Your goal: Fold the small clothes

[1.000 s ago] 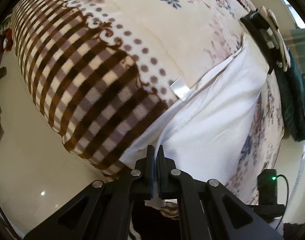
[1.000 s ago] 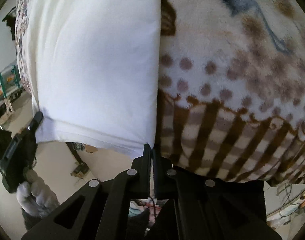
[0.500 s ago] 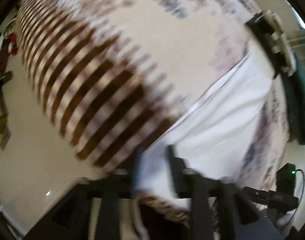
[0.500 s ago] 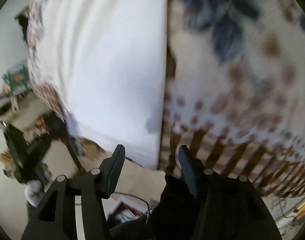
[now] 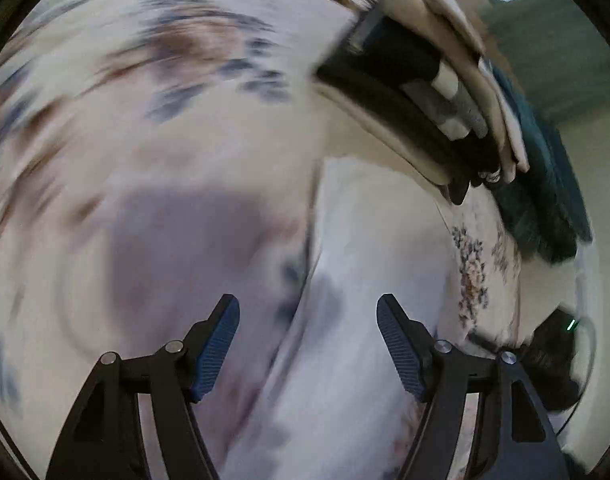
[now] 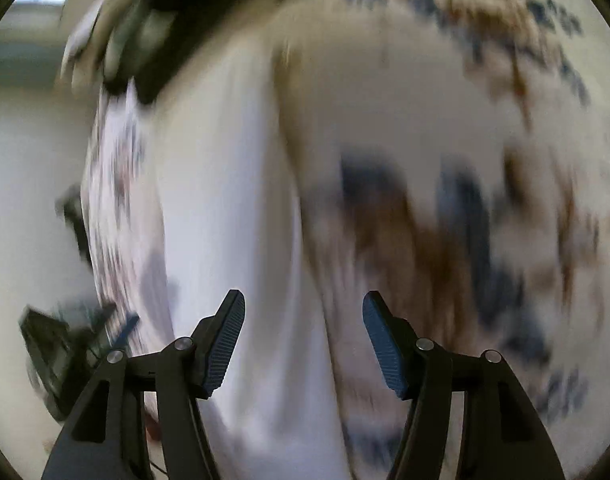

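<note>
**Op A:** Both my claws are wide open with nothing between the pads. The left claw (image 5: pixel 308 344) hangs over the white garment (image 5: pixel 377 280), which lies flat on the patterned blanket (image 5: pixel 153 128); its long edge runs up between my jaws. I'd judge I'm between folds: cloth laid down, nothing gripped.

**Op B:** Same on my feed. The right claw (image 6: pixel 303 342) is spread over the white garment (image 6: pixel 221 200), with the blanket (image 6: pixel 445 120) to the right of the edge. Everything is smeared with motion, so I can't tell whether the cloth is one layer or already doubled.

**Op A:** Then the next move, as I read it, calls for picking a fresh edge or corner, bringing each claw down to the cloth, and pinching only the garment, not the fleece beneath. It's thin and limp, so it will sag if I lift from one point.

**Op B:** What does your side show that mine doesn't?

**Op A:** My left view catches the other gripper and the gloved hand (image 5: pixel 465 52) holding it at upper right, a dark green cloth (image 5: pixel 545 200) beyond, and a device with a green light (image 5: pixel 561 336).

**Op B:** Mine gives the garment's full length along its edge, and a blurred dark shape at upper left that I can't identify.
</note>
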A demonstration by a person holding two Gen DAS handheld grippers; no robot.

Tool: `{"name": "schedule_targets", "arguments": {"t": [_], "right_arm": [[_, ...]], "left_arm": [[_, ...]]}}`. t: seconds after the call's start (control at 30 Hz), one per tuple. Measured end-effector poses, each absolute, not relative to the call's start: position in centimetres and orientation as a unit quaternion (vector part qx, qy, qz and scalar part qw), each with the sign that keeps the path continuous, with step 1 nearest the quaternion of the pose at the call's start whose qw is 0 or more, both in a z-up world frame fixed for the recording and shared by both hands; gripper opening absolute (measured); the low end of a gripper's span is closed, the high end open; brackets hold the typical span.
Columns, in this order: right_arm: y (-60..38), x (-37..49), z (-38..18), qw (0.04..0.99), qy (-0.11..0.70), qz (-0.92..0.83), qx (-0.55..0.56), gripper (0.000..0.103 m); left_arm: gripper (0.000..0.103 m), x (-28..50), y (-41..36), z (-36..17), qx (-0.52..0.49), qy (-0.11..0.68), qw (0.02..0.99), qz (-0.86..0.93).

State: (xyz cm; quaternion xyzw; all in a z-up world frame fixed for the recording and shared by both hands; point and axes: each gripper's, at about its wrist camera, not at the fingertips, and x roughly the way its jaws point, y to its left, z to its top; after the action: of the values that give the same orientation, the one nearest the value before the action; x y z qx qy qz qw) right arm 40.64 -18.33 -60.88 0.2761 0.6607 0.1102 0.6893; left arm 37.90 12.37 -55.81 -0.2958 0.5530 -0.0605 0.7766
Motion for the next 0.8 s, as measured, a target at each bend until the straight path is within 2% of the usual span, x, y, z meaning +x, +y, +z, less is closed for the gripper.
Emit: {"name": "schedule_targets", "arguments": {"t": [0.07, 0.27, 0.3, 0.33, 0.37, 0.5, 0.57, 0.6, 0.63, 0.67, 0.7, 0.8], "right_arm": [[-19.6, 45.6, -61.0, 0.702, 0.633, 0.1, 0.31, 0.05], [-18.4, 54.7, -64.2, 0.688, 0.641, 0.112, 0.321, 0.05], [-18.2, 55.9, -64.8, 0.681, 0.646, 0.121, 0.323, 0.037], [-17.9, 56.5, -65.1, 0.682, 0.645, 0.127, 0.319, 0.016], [-17.7, 56.9, -64.9, 0.692, 0.643, 0.124, 0.304, 0.008], [-17.4, 60.7, -64.4, 0.721, 0.632, 0.109, 0.264, 0.008], [-17.6, 61.1, -64.7, 0.711, 0.648, 0.106, 0.252, 0.011], [-17.9, 61.1, -64.7, 0.704, 0.656, 0.106, 0.251, 0.021], [-18.2, 61.0, -64.6, 0.698, 0.661, 0.105, 0.255, 0.028], [-18.8, 60.0, -64.6, 0.695, 0.659, 0.107, 0.268, 0.038], [-20.7, 58.8, -64.5, 0.691, 0.654, 0.11, 0.288, 0.044], [-24.2, 56.6, -65.2, 0.669, 0.642, 0.106, 0.359, 0.048]], "left_arm": [[0.069, 42.2, 11.5, -57.2, -0.266, 0.567, 0.776, -0.078], [0.069, 48.2, 10.8, -60.1, -0.262, 0.58, 0.765, -0.102], [0.069, 48.6, 10.6, -60.3, -0.26, 0.581, 0.764, -0.104], [0.069, 48.9, 10.5, -60.4, -0.261, 0.581, 0.763, -0.107], [0.069, 49.2, 10.3, -60.6, -0.262, 0.581, 0.763, -0.112], [0.067, 50.4, 9.7, -61.0, -0.256, 0.581, 0.764, -0.117], [0.067, 50.6, 9.5, -60.8, -0.251, 0.577, 0.768, -0.122], [0.058, 50.5, 9.4, -60.6, -0.241, 0.574, 0.772, -0.124], [0.03, 50.5, 9.1, -60.5, -0.228, 0.572, 0.778, -0.127], [0.016, 50.7, 8.6, -60.5, -0.211, 0.576, 0.779, -0.131], [0.011, 51.0, 8.1, -60.7, -0.202, 0.58, 0.777, -0.137], [0.008, 50.9, 7.9, -60.3, -0.2, 0.565, 0.787, -0.146]]}}
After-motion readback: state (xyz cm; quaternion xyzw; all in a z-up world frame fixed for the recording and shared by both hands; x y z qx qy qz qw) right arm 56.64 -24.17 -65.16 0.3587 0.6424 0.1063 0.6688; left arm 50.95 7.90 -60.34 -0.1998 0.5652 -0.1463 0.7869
